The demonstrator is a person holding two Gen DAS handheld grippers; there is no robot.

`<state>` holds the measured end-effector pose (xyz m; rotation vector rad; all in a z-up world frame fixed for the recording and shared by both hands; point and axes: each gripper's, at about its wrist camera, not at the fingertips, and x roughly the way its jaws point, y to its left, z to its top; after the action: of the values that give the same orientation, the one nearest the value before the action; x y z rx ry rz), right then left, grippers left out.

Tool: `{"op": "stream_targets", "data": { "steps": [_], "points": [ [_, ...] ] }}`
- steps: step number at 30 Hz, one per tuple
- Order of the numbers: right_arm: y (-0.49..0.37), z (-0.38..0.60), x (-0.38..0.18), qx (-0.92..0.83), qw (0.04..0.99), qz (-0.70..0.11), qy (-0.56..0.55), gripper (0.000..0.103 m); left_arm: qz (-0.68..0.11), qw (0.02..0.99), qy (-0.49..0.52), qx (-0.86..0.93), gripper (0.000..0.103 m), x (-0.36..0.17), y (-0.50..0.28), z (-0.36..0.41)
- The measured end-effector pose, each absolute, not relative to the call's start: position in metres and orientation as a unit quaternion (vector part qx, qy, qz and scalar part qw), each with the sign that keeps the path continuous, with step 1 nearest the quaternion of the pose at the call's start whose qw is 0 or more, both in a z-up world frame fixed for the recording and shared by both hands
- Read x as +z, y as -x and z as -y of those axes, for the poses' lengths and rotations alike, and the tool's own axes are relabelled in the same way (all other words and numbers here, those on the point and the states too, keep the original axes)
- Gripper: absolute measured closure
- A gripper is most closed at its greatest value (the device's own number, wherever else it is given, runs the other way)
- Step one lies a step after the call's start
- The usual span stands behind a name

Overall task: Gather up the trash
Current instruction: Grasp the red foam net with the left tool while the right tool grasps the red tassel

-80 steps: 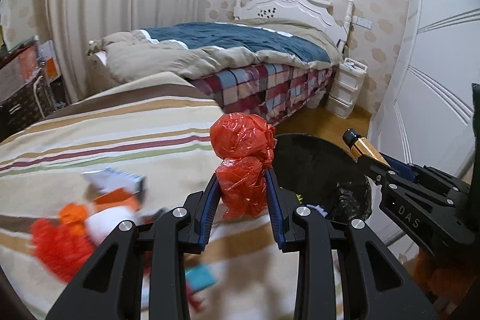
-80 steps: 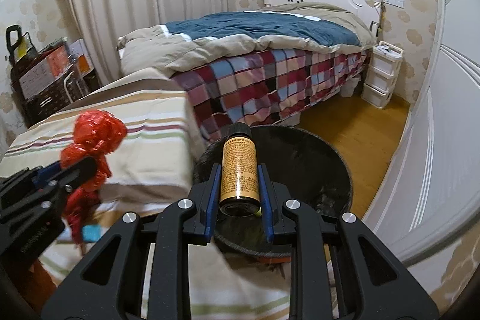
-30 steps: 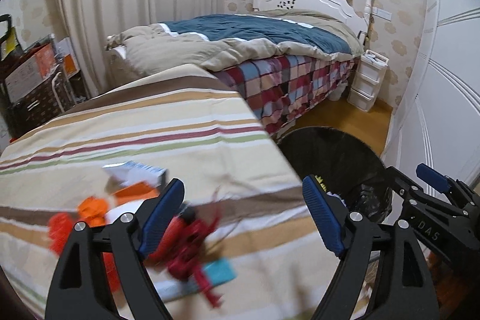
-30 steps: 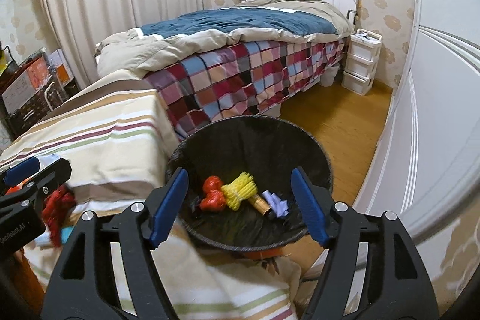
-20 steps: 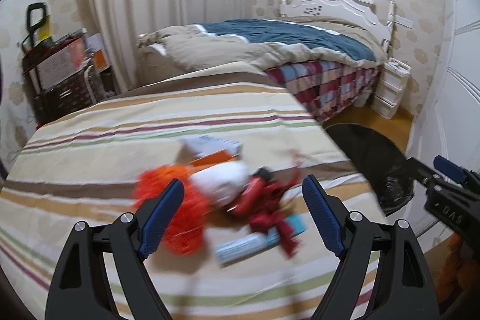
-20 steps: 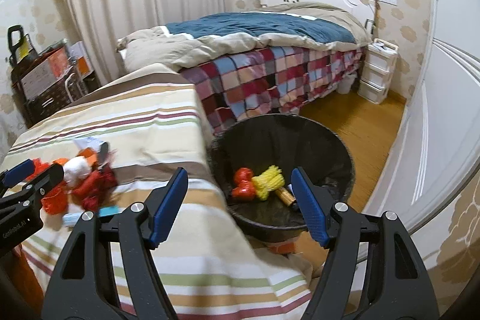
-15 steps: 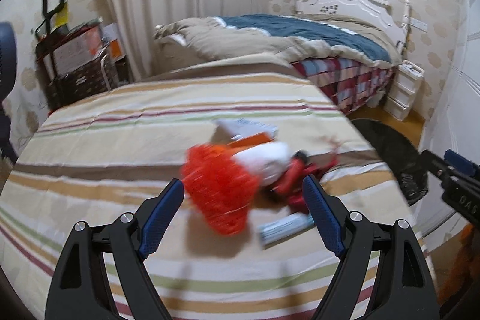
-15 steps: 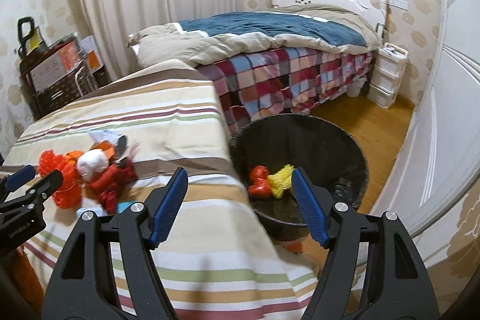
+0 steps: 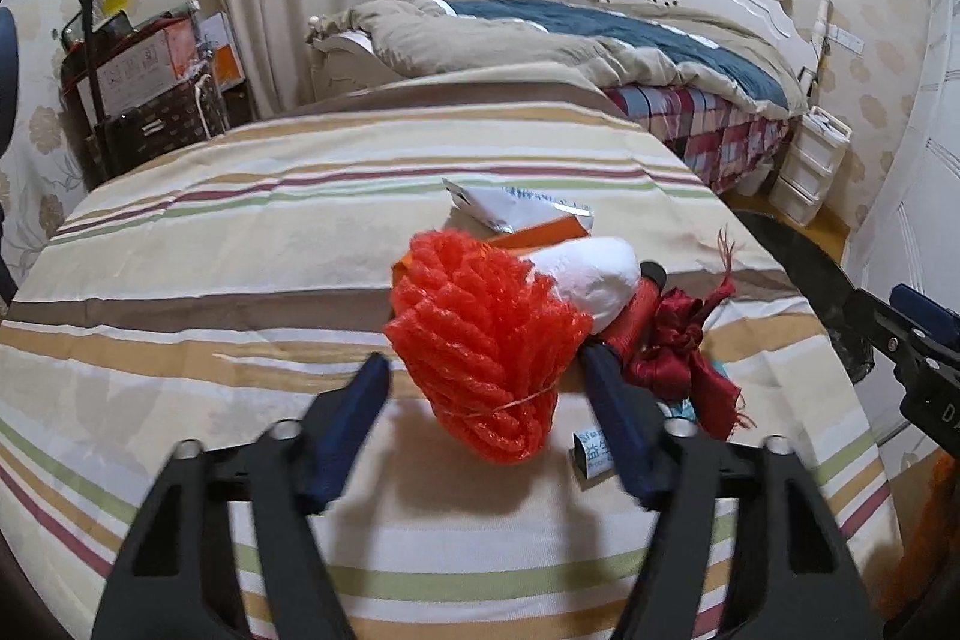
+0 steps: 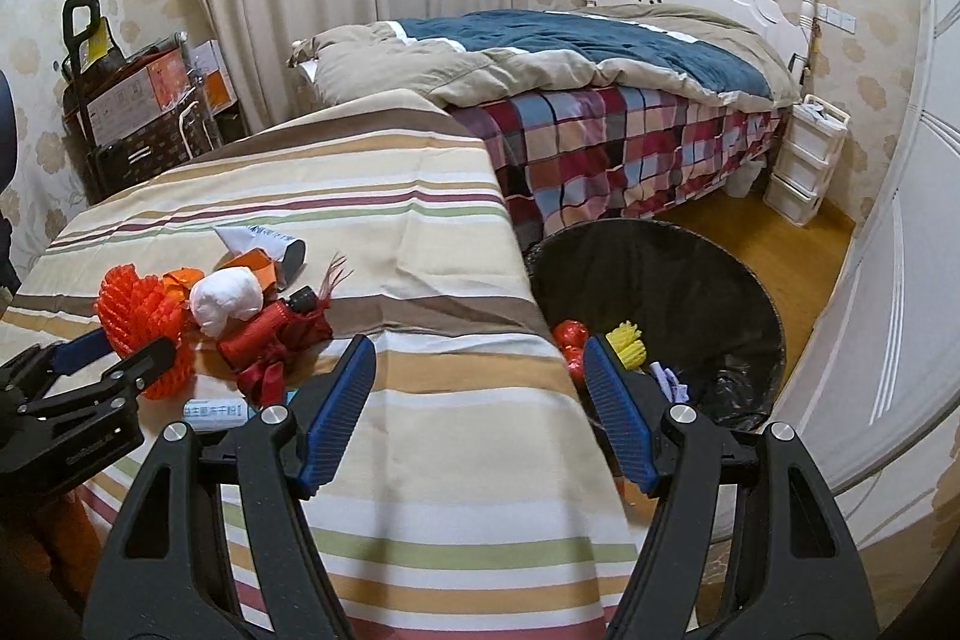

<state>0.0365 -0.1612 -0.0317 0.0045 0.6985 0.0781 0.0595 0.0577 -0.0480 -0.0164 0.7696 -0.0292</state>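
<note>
Several scraps: an orange mesh bundle [image 9: 492, 346], a white wad [image 9: 591, 280] and a dark red ribbon [image 9: 684, 346] lie heaped on the striped bedcover [image 9: 240, 244].
My left gripper [image 9: 489, 403]: released, fingers spread wide on either side of the mesh bundle.
My right gripper [image 10: 480, 382]: released, holding nothing, over the bedcover's edge.
Bin [image 10: 690, 274]: black, on the floor beside the bedcover, with red and yellow scraps inside.
</note>
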Motion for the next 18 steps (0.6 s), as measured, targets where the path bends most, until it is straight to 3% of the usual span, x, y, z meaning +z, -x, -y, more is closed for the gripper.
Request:
{"op": "stream_targets", "data": {
  "steps": [4, 11, 18],
  "points": [
    [-0.037, 0.151, -0.035, 0.051, 0.936, -0.348, 0.001, 0.033, -0.373, 0.927, 0.006, -0.022, 0.054, -0.050, -0.056, -0.059],
    [-0.039, 0.121, -0.038, 0.086, 0.929, -0.358, 0.017, 0.034, -0.364, 0.931, 0.007, -0.027, 0.056, -0.041, -0.042, -0.071],
    [-0.047, 0.088, -0.048, 0.124, 0.916, -0.381, 0.032, 0.049, -0.359, 0.933, 0.013, -0.004, 0.056, -0.036, -0.030, -0.094]
  ]
}}
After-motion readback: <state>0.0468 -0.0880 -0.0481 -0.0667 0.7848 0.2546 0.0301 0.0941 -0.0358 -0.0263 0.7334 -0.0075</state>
